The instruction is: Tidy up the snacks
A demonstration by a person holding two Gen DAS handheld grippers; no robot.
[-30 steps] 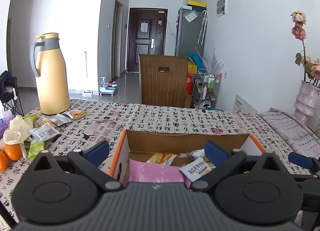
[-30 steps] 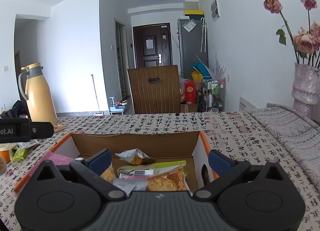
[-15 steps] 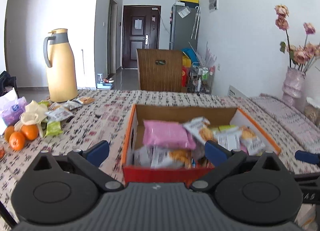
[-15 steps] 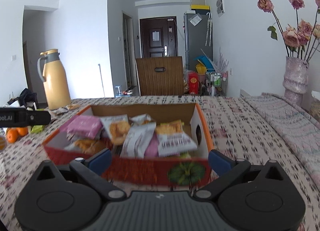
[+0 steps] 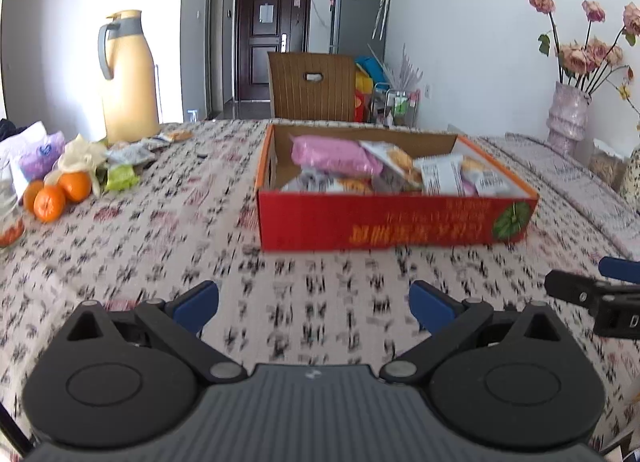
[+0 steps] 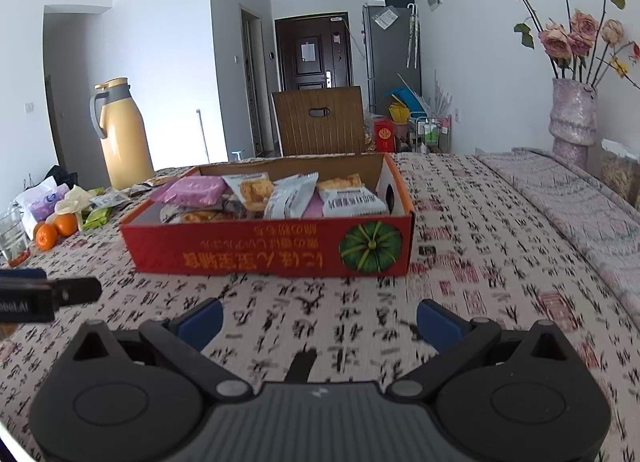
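Note:
A red cardboard box (image 5: 394, 222) (image 6: 272, 252) sits on the patterned tablecloth, filled with several snack packets, among them a pink packet (image 5: 334, 152) (image 6: 192, 190). More loose snack packets (image 5: 130, 154) (image 6: 108, 198) lie at the far left near the jug. My left gripper (image 5: 314, 304) is open and empty, well short of the box's near wall. Likewise open and empty, my right gripper (image 6: 318, 320) hovers over the cloth in front of the box. Each gripper's tip shows at the edge of the other's view.
A yellow thermos jug (image 5: 128, 78) (image 6: 120, 134) stands at the back left. Oranges (image 5: 56, 194) (image 6: 54, 230), a purple-white bag (image 5: 34, 154) and a glass (image 6: 14, 238) lie at the left. A vase of dried roses (image 5: 568, 114) (image 6: 572, 114) stands at the right.
Both grippers have pulled back from over the box toward the table's near side. The box now lies whole in front of them, with bare cloth between.

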